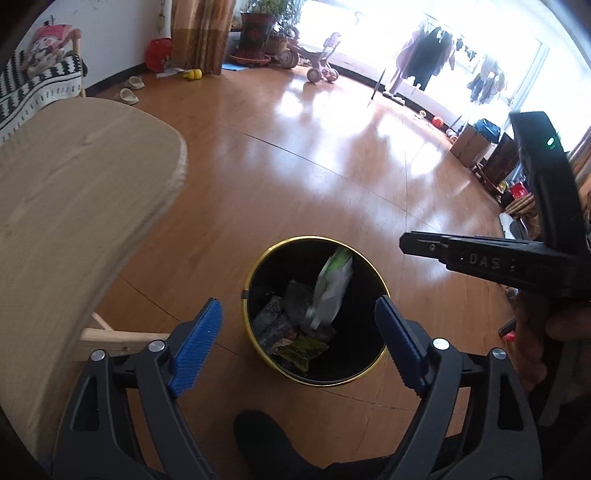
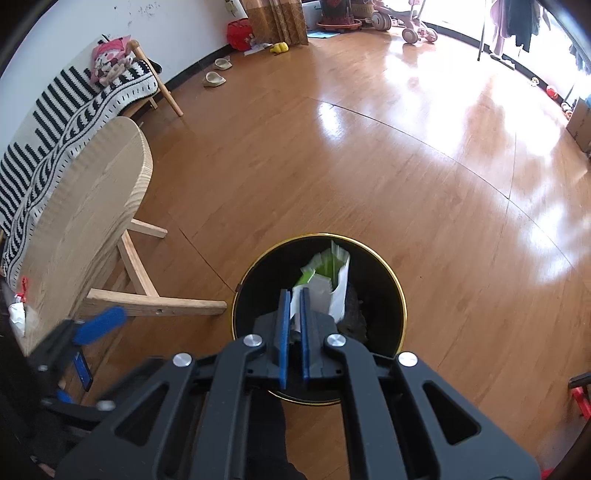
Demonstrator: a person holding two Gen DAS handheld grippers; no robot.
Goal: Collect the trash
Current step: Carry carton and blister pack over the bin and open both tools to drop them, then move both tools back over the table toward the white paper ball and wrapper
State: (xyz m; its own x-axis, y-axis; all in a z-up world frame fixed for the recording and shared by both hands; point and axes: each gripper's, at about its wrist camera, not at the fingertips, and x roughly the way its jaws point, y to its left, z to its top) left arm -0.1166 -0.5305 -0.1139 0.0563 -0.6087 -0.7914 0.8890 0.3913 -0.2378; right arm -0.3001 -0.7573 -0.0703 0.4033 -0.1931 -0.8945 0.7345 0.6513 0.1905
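Trash bin (image 2: pixel 384 280) sits below both grippers: left gripper (image 1: pixel 299 345) gapes empty, right gripper (image 2: pixel 293 332) apparently pinches a green-white wrapper (image 2: pixel 328 284) and should release it next.

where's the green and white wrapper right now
In the right wrist view the green and white wrapper is pinched in the right gripper, hanging over the open black bin on the wooden floor.

Daylight blows out the far windows (image 1: pixel 388 33) – glare streaks the floor (image 1: pixel 332 147), fisheye edges bend, wrapper (image 1: pixel 330 284) blurred
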